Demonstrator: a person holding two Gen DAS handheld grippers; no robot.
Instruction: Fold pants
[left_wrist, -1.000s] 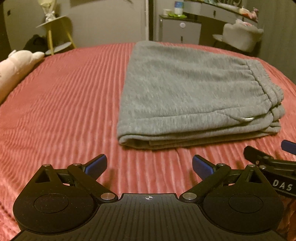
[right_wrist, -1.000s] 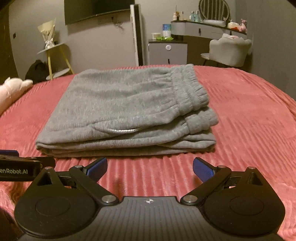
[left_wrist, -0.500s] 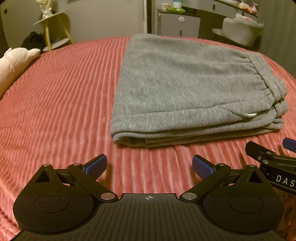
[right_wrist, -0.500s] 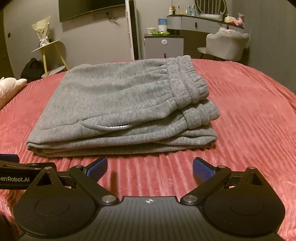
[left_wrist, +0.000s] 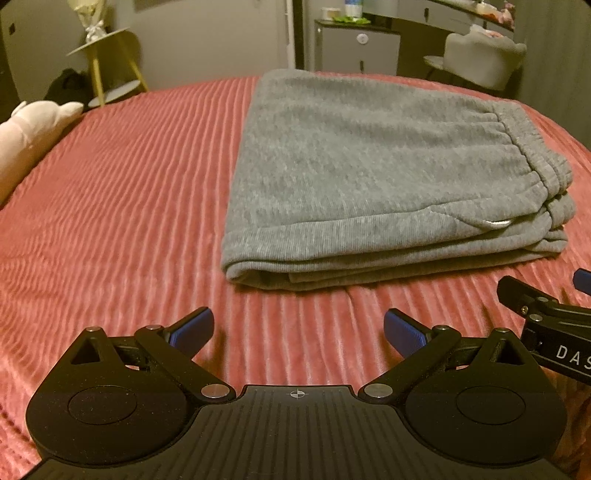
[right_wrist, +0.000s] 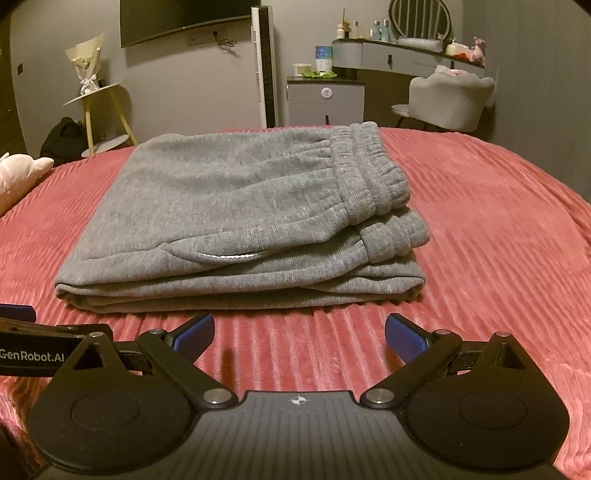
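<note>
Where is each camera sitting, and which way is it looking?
Left wrist view: sits on the left gripper, low over the ribbed pink bedspread, facing the folded grey sweatpants; its own open blue-tipped fingers show, and the right gripper's edge.
Right wrist view: sits on the right gripper, facing the same pants more squarely; its open fingers show, and the left gripper's edge.
Both share the pants, bedspread, yellow-legged side table and grey chair.

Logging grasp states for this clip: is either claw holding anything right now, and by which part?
Nothing is held. The left claw and right claw are both open, short of the folded gray pants on the red bedspread.
</note>
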